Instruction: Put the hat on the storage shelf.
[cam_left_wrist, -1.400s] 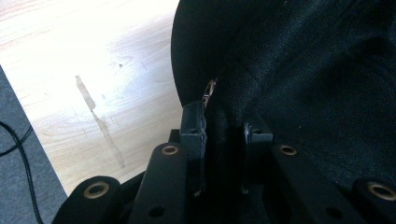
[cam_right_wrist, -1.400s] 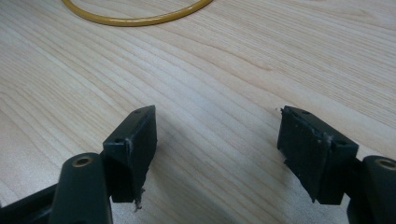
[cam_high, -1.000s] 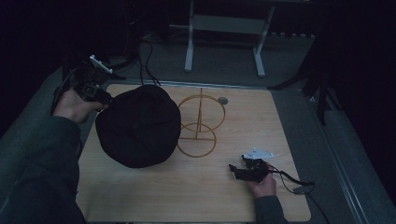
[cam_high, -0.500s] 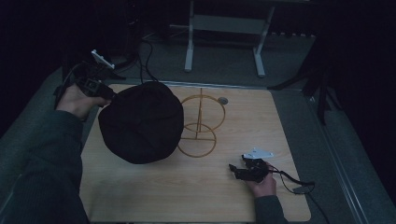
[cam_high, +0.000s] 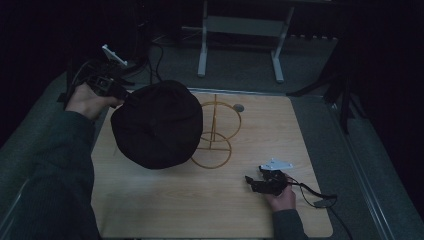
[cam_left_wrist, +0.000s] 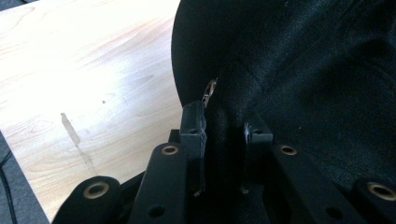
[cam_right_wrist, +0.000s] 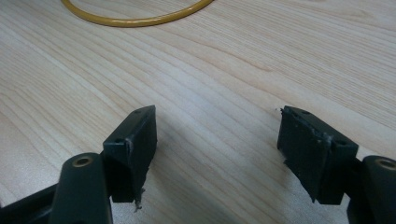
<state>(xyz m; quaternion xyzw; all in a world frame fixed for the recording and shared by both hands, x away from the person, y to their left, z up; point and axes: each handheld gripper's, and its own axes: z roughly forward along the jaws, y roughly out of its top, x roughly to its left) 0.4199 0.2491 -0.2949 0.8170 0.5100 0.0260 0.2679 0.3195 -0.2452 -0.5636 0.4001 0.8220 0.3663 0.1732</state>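
Observation:
A black hat (cam_high: 157, 125) hangs above the left half of the wooden table (cam_high: 260, 150), its crown toward the camera. My left gripper (cam_high: 120, 97) is at the hat's left edge and is shut on the brim. In the left gripper view the black hat (cam_left_wrist: 303, 70) has its brim pinched between the two pads, with my left gripper (cam_left_wrist: 224, 140) closed tight on the cloth. A yellow wire hat stand (cam_high: 215, 132) rises just right of the hat. My right gripper (cam_high: 255, 182) rests low near the front right of the table. Its jaws stand wide apart, my right gripper (cam_right_wrist: 217, 135) holding nothing.
A small grey disc (cam_high: 239, 107) lies at the back of the table behind the stand. The yellow base ring (cam_right_wrist: 135, 18) of the stand lies ahead of the right gripper. A cable (cam_high: 315, 192) trails from the right gripper toward the table's right edge. White frame legs (cam_high: 202, 40) stand on the floor beyond.
The left hand has carried the hat a little up and toward the back of the table. The right gripper has kept still.

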